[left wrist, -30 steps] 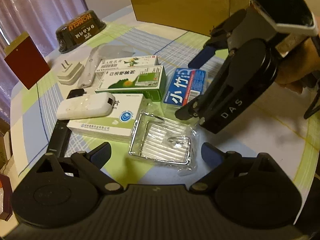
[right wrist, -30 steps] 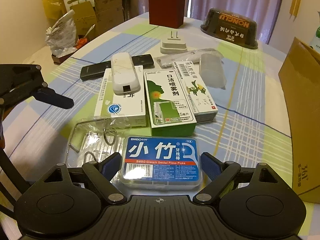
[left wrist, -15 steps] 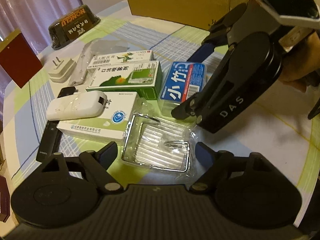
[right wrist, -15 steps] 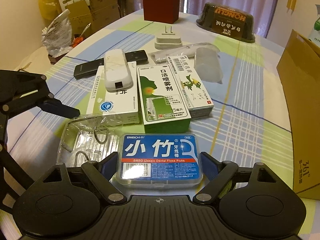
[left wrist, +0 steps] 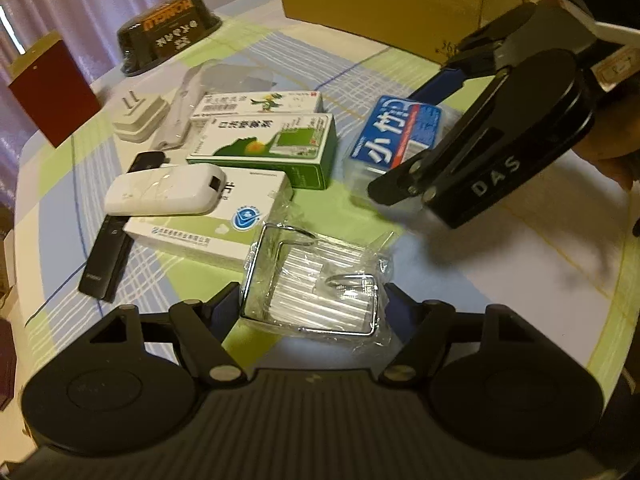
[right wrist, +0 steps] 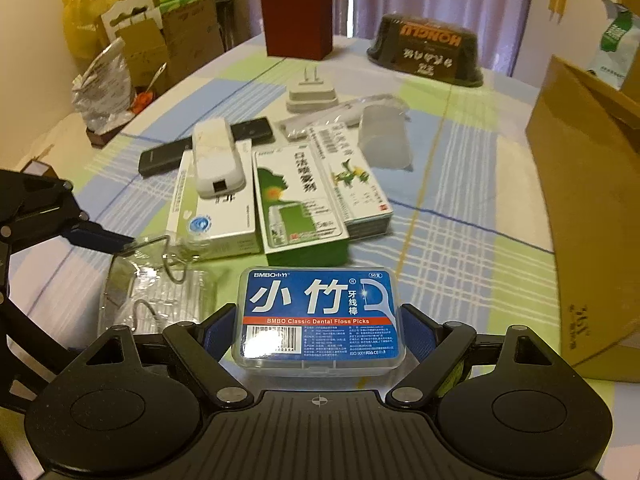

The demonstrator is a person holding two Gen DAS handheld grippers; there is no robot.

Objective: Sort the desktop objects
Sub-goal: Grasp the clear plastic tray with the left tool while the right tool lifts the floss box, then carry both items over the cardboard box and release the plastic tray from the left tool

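My right gripper [right wrist: 318, 330] has its fingers spread wide on both sides of the floss box [right wrist: 318, 320], pads flanking the short ends, near but not clearly touching; not clamped yet. The box sits flat on the counter [right wrist: 460, 248], dead centre between the fingers, w/ the green spray box [right wrist: 300, 208] just ahead of it.

My left gripper [left wrist: 314, 300] is also wide, straddling the wire rack in clear wrap [left wrist: 316, 284], which lies right at the fingertips. White box [left wrist: 208, 220] w/ a white gadget [left wrist: 164, 194] on top is ahead-left of it.

Handling, my guess: floss box is light, rigid clear plastic, smooth sides, so prob. slippery. Best to squeeze across the two short ends, low & centred, moderate force so the lid doesn't pop. Wire rack is light but stiff; the wrap is loose & slick, so bite on the metal side rails, not the film.

Vs. half a sec ago: both grippers have pushed forward. The floss box now sits deeper between the right fingers, the rack's near end is now betw. the left tips. Finger spread looks unchanged, objects haven't shifted on the counter. Cardboard box [right wrist: 592, 208] off to the right is the likely drop spot.
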